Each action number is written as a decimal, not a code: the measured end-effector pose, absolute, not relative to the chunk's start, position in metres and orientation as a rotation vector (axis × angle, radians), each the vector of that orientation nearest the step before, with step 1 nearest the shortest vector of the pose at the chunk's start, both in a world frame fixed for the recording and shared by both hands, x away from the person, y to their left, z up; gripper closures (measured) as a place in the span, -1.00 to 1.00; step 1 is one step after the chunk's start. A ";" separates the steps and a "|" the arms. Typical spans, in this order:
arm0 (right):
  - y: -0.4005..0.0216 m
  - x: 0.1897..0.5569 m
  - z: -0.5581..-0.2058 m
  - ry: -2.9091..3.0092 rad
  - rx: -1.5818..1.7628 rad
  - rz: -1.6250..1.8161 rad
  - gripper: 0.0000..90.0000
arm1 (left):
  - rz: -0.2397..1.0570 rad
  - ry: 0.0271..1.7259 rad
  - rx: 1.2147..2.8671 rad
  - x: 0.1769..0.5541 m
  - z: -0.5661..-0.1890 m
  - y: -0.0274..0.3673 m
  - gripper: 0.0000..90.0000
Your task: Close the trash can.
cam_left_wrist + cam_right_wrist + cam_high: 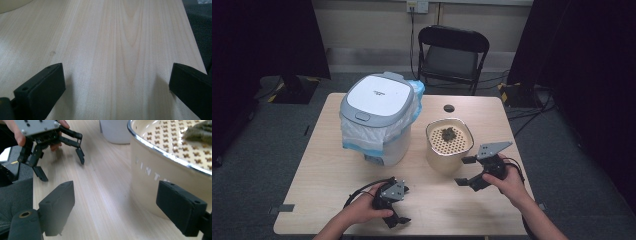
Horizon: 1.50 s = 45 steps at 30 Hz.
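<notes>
A cream round container with a perforated insert stands right of the table's middle, and a dark green clump lies on the insert. My right gripper is just to the container's right, low over the table and open. In the right gripper view the container's wall with pale lettering is close beside the right jaw, with nothing between the jaws of the right gripper. The clump shows at the top right. My left gripper rests near the front edge, open over bare wood, and nothing is held.
A grey-and-white lidded bin lined with a white bag stands at the table's left centre. A black folding chair is behind the table. A dark round hole marks the tabletop near the back. The left gripper shows across the wood.
</notes>
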State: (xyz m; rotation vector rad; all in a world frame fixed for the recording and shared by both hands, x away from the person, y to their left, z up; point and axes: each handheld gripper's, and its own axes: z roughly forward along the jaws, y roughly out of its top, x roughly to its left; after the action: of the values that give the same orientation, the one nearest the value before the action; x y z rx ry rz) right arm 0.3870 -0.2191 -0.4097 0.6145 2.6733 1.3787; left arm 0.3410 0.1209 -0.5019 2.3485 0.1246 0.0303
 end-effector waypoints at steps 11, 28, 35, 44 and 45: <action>-0.236 0.383 -0.422 2.669 0.656 1.360 -0.67 | 0.030 0.125 2.349 0.341 -0.502 0.121 -1.00; -0.252 0.382 -0.443 2.670 0.720 1.331 -0.67 | 0.030 0.124 2.348 0.341 -0.502 0.121 -1.00; -0.257 0.382 -0.451 2.671 0.743 1.315 -0.67 | 0.030 0.124 2.349 0.341 -0.502 0.121 -1.00; -0.262 0.381 -0.460 2.660 0.758 1.302 -0.67 | 0.031 0.125 2.348 0.341 -0.502 0.121 -1.00; -0.263 0.381 -0.461 2.658 0.760 1.300 -0.67 | 0.031 0.124 2.348 0.341 -0.502 0.121 -1.00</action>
State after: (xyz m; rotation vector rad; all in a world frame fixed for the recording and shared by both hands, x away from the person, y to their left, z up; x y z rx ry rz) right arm 0.3808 -0.2628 -0.4612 0.7604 2.6585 1.3002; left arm 0.3411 0.1209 -0.5018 2.3485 0.1243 0.0306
